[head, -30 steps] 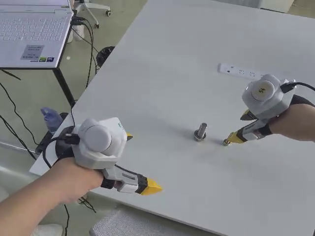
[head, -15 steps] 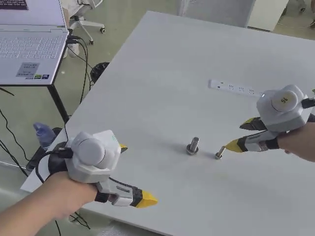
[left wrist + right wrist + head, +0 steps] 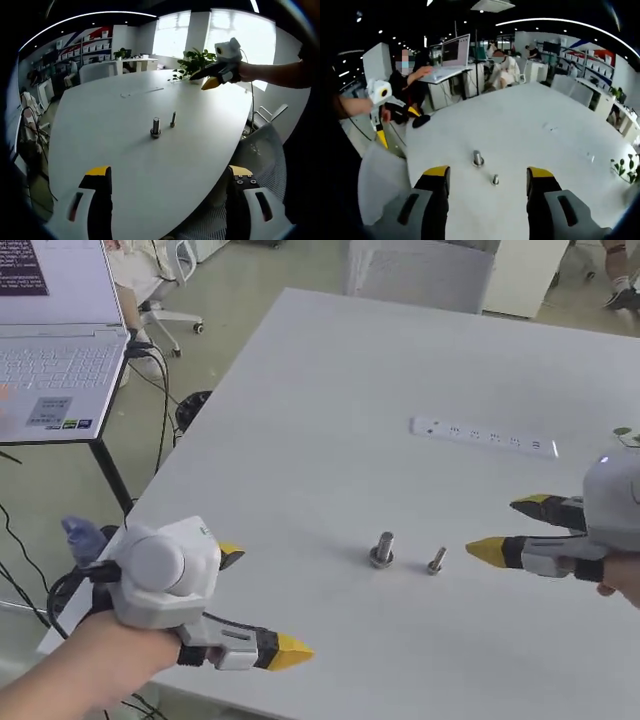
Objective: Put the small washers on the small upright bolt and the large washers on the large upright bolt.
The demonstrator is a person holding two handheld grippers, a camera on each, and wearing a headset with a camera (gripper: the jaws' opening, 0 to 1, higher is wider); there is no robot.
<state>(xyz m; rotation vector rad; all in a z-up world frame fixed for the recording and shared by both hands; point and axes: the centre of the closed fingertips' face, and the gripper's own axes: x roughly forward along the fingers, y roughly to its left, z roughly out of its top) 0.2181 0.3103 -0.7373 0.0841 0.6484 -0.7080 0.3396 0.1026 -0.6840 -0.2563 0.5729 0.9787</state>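
Same build on both, left gripper (image 3: 260, 601) and right gripper (image 3: 508, 527): chunky off-white plastic shells with a smooth rounded dome on top. Black and light-grey finger sections out front, ending in bright yellow wedge tips. Black cable (image 3: 70, 585) looping off the back of the left shell, plus a tiny green mark near its top edge. Small bluish light spot on top of the right shell. Up close in the gripper views, pale grey jaw bases with dark oval slots, black inner faces, yellow caps. Couple of little screw heads on one of the left jaws. Forearm (image 3: 80, 670) behind the left shell bare.
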